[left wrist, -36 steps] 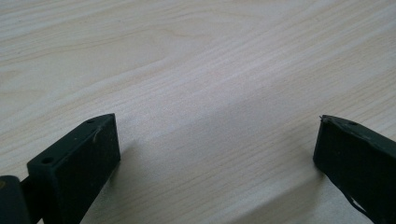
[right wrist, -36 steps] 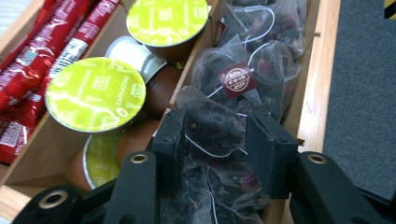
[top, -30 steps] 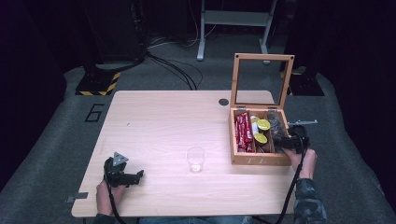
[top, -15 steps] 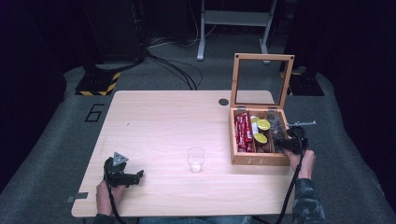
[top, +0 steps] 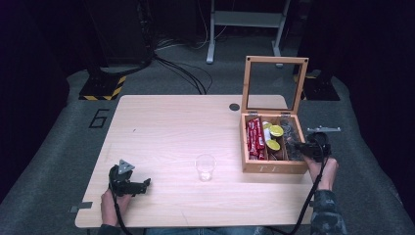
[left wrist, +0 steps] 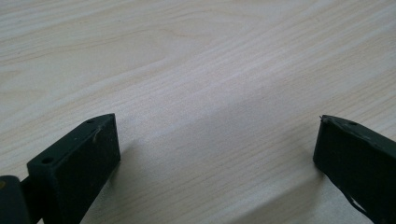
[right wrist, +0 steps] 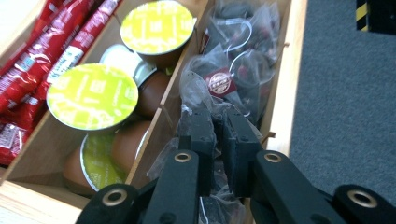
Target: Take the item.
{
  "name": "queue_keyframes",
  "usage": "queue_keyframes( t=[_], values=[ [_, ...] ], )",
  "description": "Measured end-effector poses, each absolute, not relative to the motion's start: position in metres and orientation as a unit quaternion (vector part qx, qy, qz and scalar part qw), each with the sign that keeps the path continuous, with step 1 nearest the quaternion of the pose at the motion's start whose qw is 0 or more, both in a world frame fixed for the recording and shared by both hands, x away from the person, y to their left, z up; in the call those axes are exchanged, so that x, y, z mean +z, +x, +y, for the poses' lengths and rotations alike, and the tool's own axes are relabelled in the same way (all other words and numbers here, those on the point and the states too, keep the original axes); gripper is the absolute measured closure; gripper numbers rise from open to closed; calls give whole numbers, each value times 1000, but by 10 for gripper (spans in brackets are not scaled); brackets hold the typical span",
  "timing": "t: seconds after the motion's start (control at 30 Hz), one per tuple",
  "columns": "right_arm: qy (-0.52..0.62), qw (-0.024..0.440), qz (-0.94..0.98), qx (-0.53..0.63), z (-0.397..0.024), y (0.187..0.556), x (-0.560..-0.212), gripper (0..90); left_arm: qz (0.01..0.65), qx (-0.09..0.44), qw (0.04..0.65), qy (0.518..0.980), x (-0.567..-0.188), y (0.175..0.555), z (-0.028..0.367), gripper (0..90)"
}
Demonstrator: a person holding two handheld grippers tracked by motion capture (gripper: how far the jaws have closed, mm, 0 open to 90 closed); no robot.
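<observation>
Right gripper [right wrist: 217, 122] inside wooden box [top: 268, 167], right-hand compartment, jaws clenched on a clear tea bag [right wrist: 205, 100]. Yellow-lidded capsules [right wrist: 92, 96] in middle compartment, red sachets [right wrist: 44, 51] beyond. Left gripper [left wrist: 217, 144] released, jaws spread wide just above bare table [left wrist: 196, 60]. Plastic cup [top: 205, 167] mid-table

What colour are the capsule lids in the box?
Yellow-green capsule lids, clearest in the right gripper view.

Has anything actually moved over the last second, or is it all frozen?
Almost nothing visibly changed. The right hand-held gripper stays in the wooden box's rightmost compartment, jaws nearly closed on a clear tea bag. The left hand-held gripper still rests open on the table, and the plastic cup has not shifted.
</observation>
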State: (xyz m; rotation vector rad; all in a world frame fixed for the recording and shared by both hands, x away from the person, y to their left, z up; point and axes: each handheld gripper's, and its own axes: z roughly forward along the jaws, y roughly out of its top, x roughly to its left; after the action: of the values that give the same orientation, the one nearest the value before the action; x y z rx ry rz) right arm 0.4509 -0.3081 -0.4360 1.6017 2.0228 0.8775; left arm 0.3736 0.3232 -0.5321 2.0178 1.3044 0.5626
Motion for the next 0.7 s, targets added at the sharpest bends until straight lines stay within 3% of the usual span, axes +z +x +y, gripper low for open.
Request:
queue_keyframes(
  t=[0.7],
  values=[
    [534,234,734,347,-294,429,-402,841,499,214,329,773,-532,374,323,1]
  ],
)
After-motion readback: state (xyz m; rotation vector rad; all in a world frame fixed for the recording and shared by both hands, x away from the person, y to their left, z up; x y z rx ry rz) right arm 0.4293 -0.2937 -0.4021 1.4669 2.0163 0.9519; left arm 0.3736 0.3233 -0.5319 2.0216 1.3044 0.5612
